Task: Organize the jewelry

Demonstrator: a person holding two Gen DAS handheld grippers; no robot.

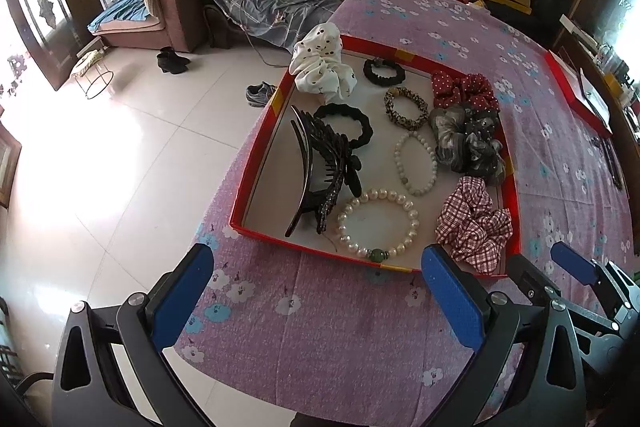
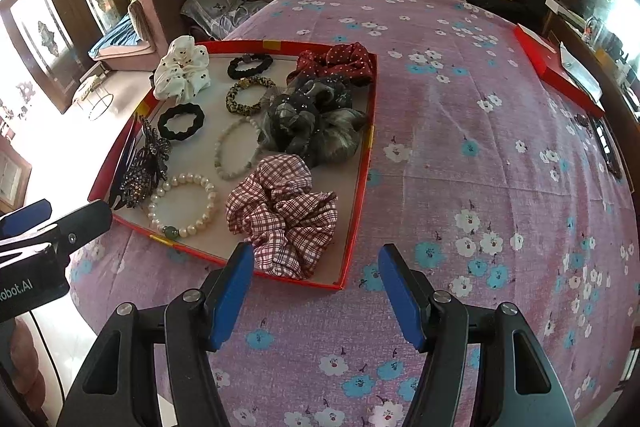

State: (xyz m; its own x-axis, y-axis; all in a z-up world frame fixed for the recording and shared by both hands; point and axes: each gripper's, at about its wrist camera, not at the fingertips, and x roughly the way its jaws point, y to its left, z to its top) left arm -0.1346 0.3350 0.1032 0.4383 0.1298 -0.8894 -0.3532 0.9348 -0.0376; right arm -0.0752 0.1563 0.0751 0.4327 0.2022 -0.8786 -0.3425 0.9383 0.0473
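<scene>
A shallow red tray (image 1: pixel 320 251) (image 2: pixel 362 187) sits at the table's left edge and holds hair and jewelry pieces. In it lie a pearl bracelet with a green bead (image 1: pixel 378 223) (image 2: pixel 184 205), a pale bead bracelet (image 1: pixel 416 163) (image 2: pixel 234 151), black hair claws (image 1: pixel 320 167) (image 2: pixel 142 163), black and leopard hair ties, and white, red dotted, grey and plaid scrunchies (image 2: pixel 280 215). My left gripper (image 1: pixel 316 287) (image 2: pixel 60 215) hovers open just before the tray's near rim. My right gripper (image 2: pixel 318 291) (image 1: pixel 552 263) is open at the tray's near right corner, holding nothing.
A pink flowered cloth (image 2: pixel 460 147) covers the table. A second red box part (image 1: pixel 576 95) (image 2: pixel 556 67) lies at the far right edge, with a dark item (image 2: pixel 604 143) near it. Left of the tray the table ends above a tiled floor (image 1: pixel 120 167); a sofa stands beyond.
</scene>
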